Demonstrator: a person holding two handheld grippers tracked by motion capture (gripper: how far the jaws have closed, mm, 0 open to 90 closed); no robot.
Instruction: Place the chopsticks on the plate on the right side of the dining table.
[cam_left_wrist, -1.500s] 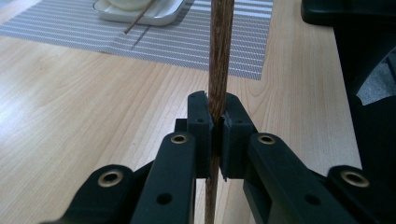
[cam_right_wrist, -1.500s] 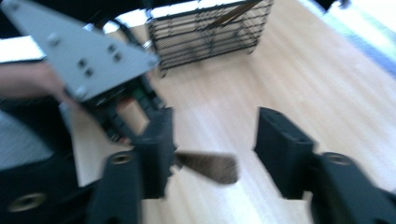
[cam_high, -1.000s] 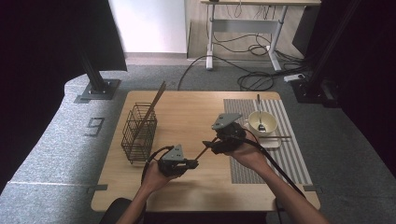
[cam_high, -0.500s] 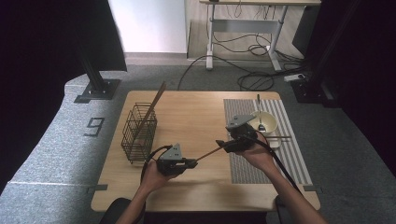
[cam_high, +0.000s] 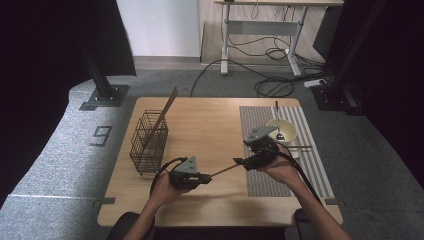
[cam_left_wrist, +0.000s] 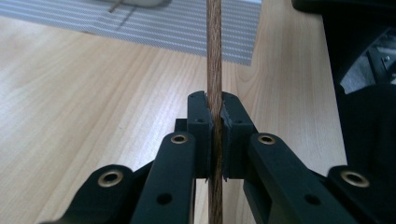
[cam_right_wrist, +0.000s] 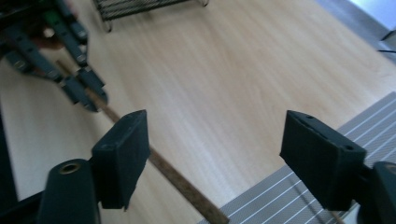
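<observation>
Left tongs (cam_high: 204, 177) clamped tight on a wooden chopstick (cam_high: 223, 171), pads pinching it near one end; same grip seen close up in the left gripper view (cam_left_wrist: 214, 135), stick (cam_left_wrist: 214, 56) running straight out ahead of the pads toward the striped placemat (cam_left_wrist: 187, 28). Free end of the chopstick reaching across to the right tongs (cam_high: 239, 161), passing low beside one pad (cam_right_wrist: 122, 156) in the right gripper view, stick (cam_right_wrist: 177, 179) not pinched there. Right tongs (cam_right_wrist: 215, 163) spread wide, jaws just been opening, nothing pressed between them, so looks like a handover with the left side now carrying the load alone. Likely reason for the end grip: leaves the long shaft free to be dropped upright into the wire basket (cam_high: 149, 140), well off to the outer side of the left tongs, where another long stick (cam_high: 164, 111) already leans. Bowl (cam_high: 280, 131) with a utensil in it sits just beyond the right tongs on the placemat (cam_high: 305, 165); one more stick (cam_high: 300, 147) lying beside it. Bare table (cam_high: 210, 120) between basket and mat, plenty of swing room; near table edge close behind both hands, so best swing forward, not back.
</observation>
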